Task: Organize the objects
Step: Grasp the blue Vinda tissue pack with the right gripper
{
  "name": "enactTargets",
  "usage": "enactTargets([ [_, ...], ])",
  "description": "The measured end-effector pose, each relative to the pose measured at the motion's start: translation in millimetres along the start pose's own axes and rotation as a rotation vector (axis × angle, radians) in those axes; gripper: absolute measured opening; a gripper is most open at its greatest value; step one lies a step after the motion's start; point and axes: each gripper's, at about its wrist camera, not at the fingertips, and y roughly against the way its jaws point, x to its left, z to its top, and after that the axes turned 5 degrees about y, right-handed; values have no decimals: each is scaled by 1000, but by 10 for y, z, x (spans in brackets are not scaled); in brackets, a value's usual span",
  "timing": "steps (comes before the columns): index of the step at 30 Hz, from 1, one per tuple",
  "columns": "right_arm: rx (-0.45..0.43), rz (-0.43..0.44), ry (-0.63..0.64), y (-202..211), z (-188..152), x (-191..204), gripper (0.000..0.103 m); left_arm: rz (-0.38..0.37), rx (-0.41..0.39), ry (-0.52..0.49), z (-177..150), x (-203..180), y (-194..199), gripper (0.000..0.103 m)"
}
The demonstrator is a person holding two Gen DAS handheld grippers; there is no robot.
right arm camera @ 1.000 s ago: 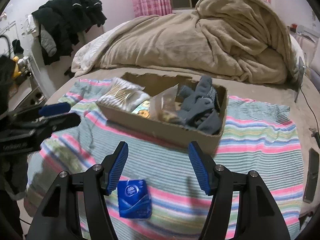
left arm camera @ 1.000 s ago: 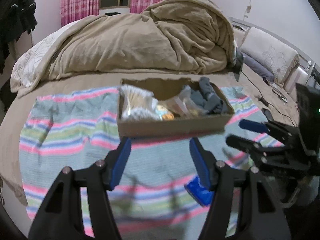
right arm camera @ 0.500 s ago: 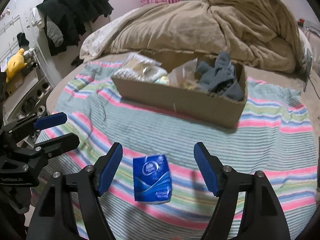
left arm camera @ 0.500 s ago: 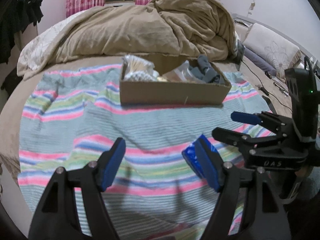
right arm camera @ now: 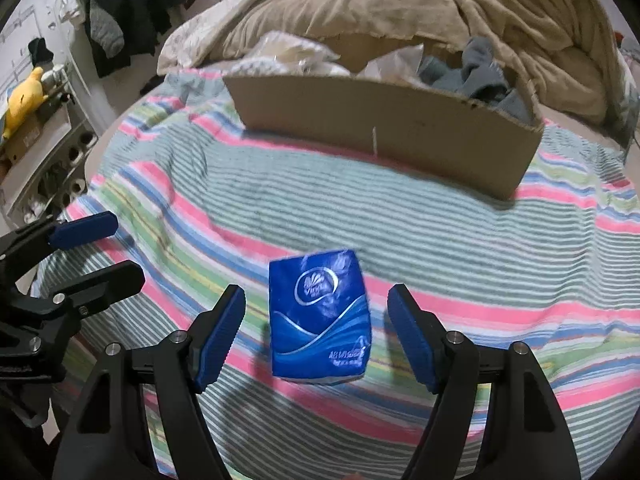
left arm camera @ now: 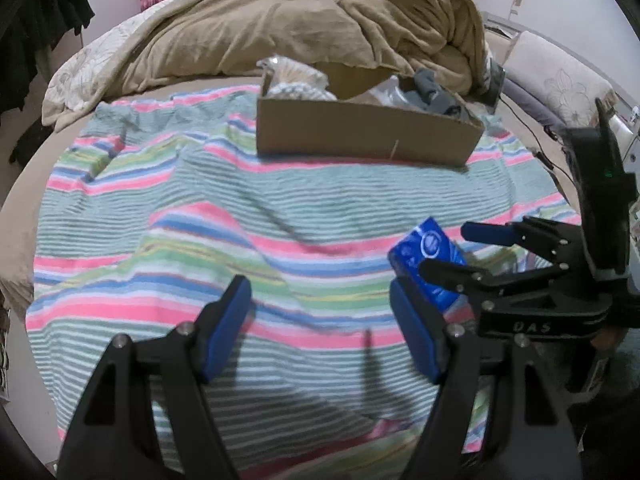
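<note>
A blue tissue packet [right arm camera: 319, 316] lies flat on the striped blanket [right arm camera: 460, 240] spread over the bed, on the near side of the cardboard box [right arm camera: 384, 128] and well apart from it. The right gripper [right arm camera: 316, 334] hangs low over the packet with its fingers spread wide, one blue pad on each side of the packet and neither touching it, so nothing is grasped. In the left wrist view the same packet [left arm camera: 430, 256] shows on the blanket [left arm camera: 240, 208] to the right of the left gripper [left arm camera: 320, 324], partly covered by the right gripper's black finger. The left gripper is also spread open and empty, above bare blanket on the near side of the box [left arm camera: 364, 132], farther from the packet than the right one is. The box sits on the far part of the blanket, holding grey cloth [right arm camera: 480, 76] at its right end and clear plastic bags [right arm camera: 288, 54] toward its left end. Behind the box a tan comforter [left arm camera: 320, 28] is heaped on the bed. Left of the box, off the bed, dark clothes [right arm camera: 140, 8] hang by the wall, and a yellow plush toy [right arm camera: 24, 100] sits on a shelf unit.
</note>
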Motion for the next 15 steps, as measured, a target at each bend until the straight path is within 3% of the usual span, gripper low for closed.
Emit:
enactTargets([
  [10,67,-78,63,-215,-39,94,75,26,14,-22,-49,-4,-83,73],
  [12,68,-82,75,-210,-38,115,68,22,13,-18,-47,-4,-79,73],
  [13,69,-78,79,-199,-34,123,57,19,13,-17,-48,-4,-75,73],
  [15,66,-66,82,-172,-25,131,55,12,12,-13,-40,1,-60,73],
])
